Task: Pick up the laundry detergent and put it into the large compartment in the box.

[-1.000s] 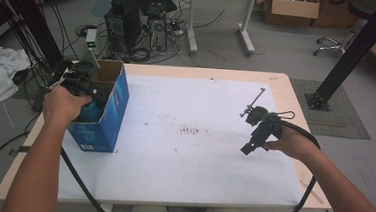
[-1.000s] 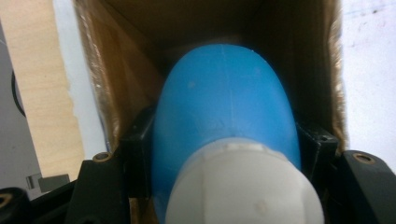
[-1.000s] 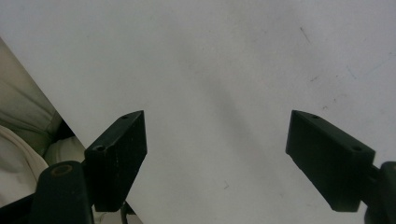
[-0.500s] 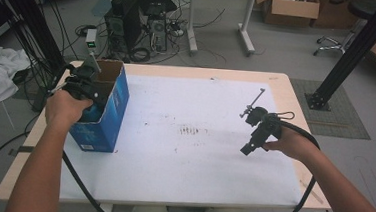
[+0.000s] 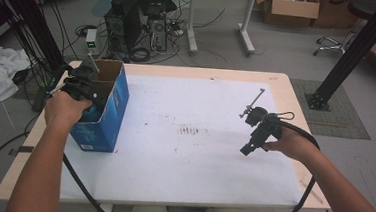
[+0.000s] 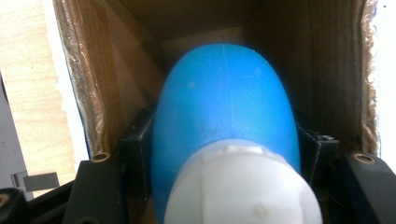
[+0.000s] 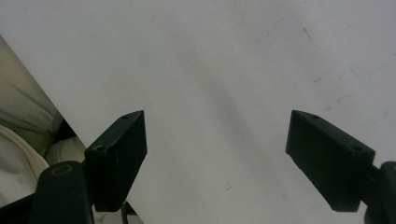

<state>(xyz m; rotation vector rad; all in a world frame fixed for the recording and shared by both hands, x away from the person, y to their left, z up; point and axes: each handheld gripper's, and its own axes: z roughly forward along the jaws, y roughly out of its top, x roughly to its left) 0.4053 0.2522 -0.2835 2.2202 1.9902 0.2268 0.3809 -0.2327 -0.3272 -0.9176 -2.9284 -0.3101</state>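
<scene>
Bottle (image 6: 224,116): our left gripper (image 6: 224,154) pinches it, cap towards us, long axis pointing down into the box (image 5: 106,111). Right gripper (image 7: 233,158): jaws spread, empty, well apart over the table (image 5: 181,175).

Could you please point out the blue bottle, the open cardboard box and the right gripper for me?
blue bottle (image 6: 224,107): left gripper view, on its rounded blue body.
cardboard box (image 5: 113,112): high view, on its blue outer side wall.
right gripper (image 7: 215,154): right gripper view, midway between its two black fingertips.
</scene>
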